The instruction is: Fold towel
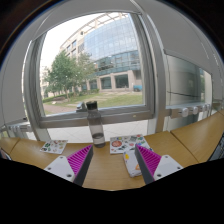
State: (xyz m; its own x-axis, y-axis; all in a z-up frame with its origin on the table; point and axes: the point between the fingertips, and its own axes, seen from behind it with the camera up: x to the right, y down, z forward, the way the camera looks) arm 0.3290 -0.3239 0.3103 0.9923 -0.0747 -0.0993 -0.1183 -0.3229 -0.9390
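Note:
No towel shows in the gripper view. My gripper (113, 165) is open, its two magenta pads (80, 160) wide apart with nothing between them, held above a wooden table (105, 170). Between and just ahead of the fingers lies bare tabletop. A small white patterned item (131, 163) lies on the table by the inner side of the right finger.
A flat colourful booklet (127, 143) lies ahead to the right, another (53, 146) to the left. A dark cup on a stand (95, 120) stands at the table's far edge before a large window (95, 60). More wooden desk (200, 135) runs to the right.

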